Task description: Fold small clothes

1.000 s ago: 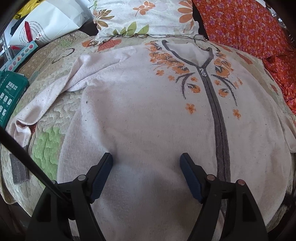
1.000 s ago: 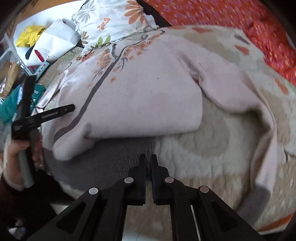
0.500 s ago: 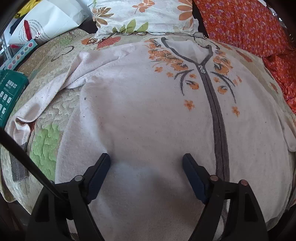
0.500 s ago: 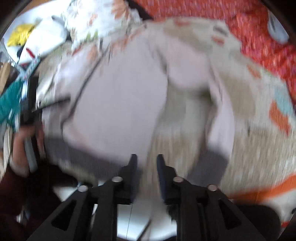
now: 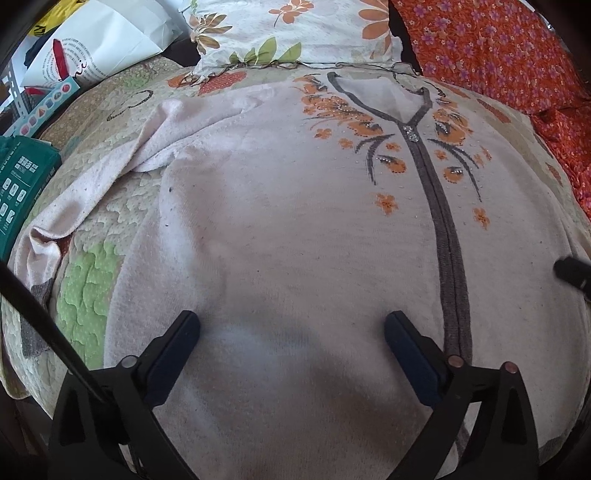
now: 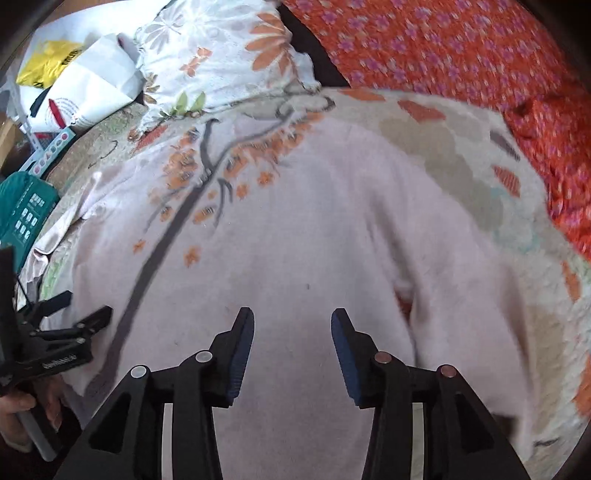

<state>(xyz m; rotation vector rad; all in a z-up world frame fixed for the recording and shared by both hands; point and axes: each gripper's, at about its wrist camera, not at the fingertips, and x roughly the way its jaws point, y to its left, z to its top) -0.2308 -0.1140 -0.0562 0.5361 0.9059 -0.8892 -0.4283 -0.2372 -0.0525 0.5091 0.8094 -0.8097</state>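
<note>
Pale pink knit cardigan (image 5: 295,221) with a grey button band and orange embroidered flowers lies spread face up across the quilted cream bedspread (image 5: 96,206) with green and orange patches, its neckline towards the white pillow (image 5: 295,33) printed with orange blossoms. We hold our left gripper (image 5: 291,328) low over the lower front of the cardigan, its black jaws spread wide with nothing between them; whether the tips touch the knit, we cannot tell. One sleeve (image 5: 110,166) trails out to the left over the bedspread, its cuff end rumpled near the bed's edge.

Our right gripper (image 6: 291,321) hangs over the same garment (image 6: 295,240) farther to the right, jaws likewise parted and holding nothing, blue pads facing each other. Its view is slightly blurred. From there we see the left gripper (image 6: 74,314) at the left edge, with the hand (image 6: 29,402) that grips its handle below it.

Beyond the bedspread lie an orange-red cloth (image 6: 461,55) with small purple flowers, a white paper bag (image 5: 96,40) with red markings, and a teal cardboard box (image 5: 18,184) at the left.
</note>
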